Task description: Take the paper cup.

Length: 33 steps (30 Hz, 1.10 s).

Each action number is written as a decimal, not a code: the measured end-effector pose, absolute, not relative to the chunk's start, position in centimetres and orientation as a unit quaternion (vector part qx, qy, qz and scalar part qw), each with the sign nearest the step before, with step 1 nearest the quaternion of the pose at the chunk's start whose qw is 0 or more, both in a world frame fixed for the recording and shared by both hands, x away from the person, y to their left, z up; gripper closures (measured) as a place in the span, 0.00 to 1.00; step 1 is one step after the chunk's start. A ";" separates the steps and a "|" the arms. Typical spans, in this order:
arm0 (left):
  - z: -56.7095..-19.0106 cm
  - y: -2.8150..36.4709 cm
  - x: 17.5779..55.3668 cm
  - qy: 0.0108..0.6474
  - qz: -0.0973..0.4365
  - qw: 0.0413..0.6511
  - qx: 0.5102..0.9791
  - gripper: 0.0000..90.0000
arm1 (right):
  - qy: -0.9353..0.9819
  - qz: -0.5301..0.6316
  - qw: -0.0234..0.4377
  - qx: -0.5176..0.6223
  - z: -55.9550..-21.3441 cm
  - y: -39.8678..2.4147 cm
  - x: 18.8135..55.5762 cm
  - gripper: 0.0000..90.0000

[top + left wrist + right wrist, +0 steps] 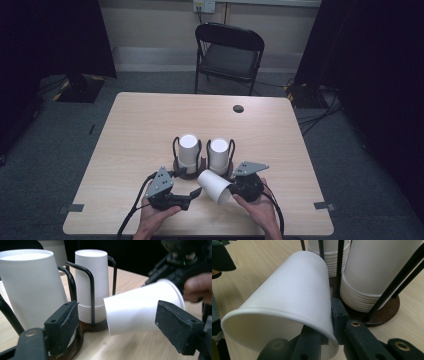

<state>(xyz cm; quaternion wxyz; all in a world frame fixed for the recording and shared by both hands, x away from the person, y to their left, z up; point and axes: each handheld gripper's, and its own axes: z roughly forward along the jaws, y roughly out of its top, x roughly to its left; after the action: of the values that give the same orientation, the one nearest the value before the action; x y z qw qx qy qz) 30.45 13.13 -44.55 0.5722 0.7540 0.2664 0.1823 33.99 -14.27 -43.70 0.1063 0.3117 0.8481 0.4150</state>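
Jaws of the right hand-held gripper [231, 189] are pinching the rim of a cup [215, 186], lying on its side just above the worktop [140, 125], base pointing toward the left hand-held gripper [196, 191], whose wide-open jaws are flanking it untouched.

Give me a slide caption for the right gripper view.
Right gripper pinches a white paper cup's rim beside two racked cup stacks.

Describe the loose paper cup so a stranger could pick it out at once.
On the wooden table, two wire holders hold upright stacks of white cups. In front of them, the single cup lies tipped sideways, its rim pinched by the right gripper.
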 end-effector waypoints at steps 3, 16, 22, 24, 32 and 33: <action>-44.9 13.0 30.2 0.267 0.186 0.563 0.760 0.21 | 0.854 0.411 0.097 0.304 -43.3 -14.1 34.3 0.97; -45.1 11.3 29.6 0.200 0.208 0.503 0.815 0.20 | 0.876 0.379 0.070 0.291 -42.8 -13.7 34.7 0.96; -45.4 10.0 29.5 0.181 0.219 0.468 0.837 0.18 | 0.889 0.354 0.054 0.286 -42.8 -13.4 35.2 0.96; -45.5 9.9 29.6 0.181 0.219 0.467 0.837 0.18 | 0.890 0.351 0.050 0.285 -42.7 -13.4 35.3 0.96; -45.7 9.4 29.4 0.164 0.239 0.439 0.851 0.17 | 0.898 0.338 0.030 0.281 -42.4 -13.5 36.0 0.96; -45.7 9.3 29.4 0.158 0.242 0.432 0.854 0.17 | 0.899 0.335 0.029 0.281 -42.2 -13.5 36.0 0.96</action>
<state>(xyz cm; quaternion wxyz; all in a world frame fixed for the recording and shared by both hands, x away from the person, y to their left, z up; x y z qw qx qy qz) 29.41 9.31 -45.71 0.4319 0.8544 0.1580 0.2418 36.00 -13.53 -42.25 0.0293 0.2812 0.8990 0.3346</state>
